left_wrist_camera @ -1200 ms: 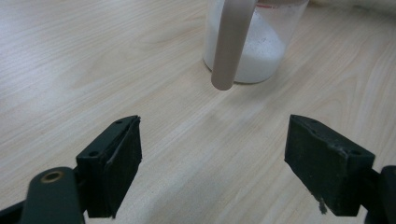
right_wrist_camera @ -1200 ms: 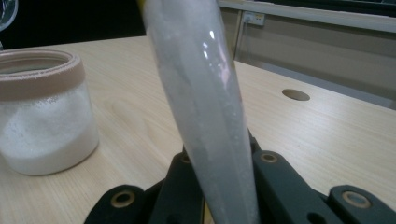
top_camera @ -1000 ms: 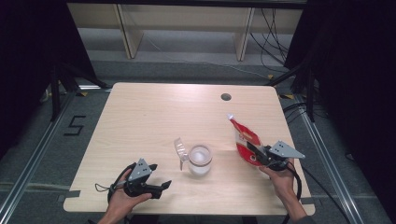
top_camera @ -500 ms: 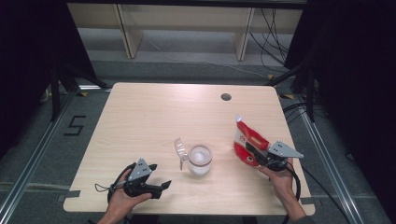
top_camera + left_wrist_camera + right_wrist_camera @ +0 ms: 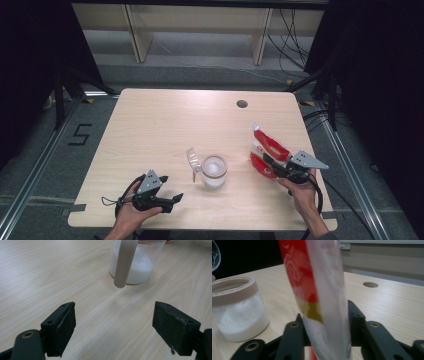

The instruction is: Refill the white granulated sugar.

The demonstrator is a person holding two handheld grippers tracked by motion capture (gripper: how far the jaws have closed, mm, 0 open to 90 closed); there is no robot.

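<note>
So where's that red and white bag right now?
In the high view the red and white bag sits near the table's right edge, clamped in the right tongs, just right of the jar of white powder.

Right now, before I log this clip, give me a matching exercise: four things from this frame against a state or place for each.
Things:
1. left gripper
2. right gripper
3. jar
4. round hole

States or places:
A. holds white powder, lid open
B. shut on the red and white pouch
C. open, nothing between its jaws
D. far side of the table

Pairs: 1-C, 2-B, 3-A, 4-D
</note>
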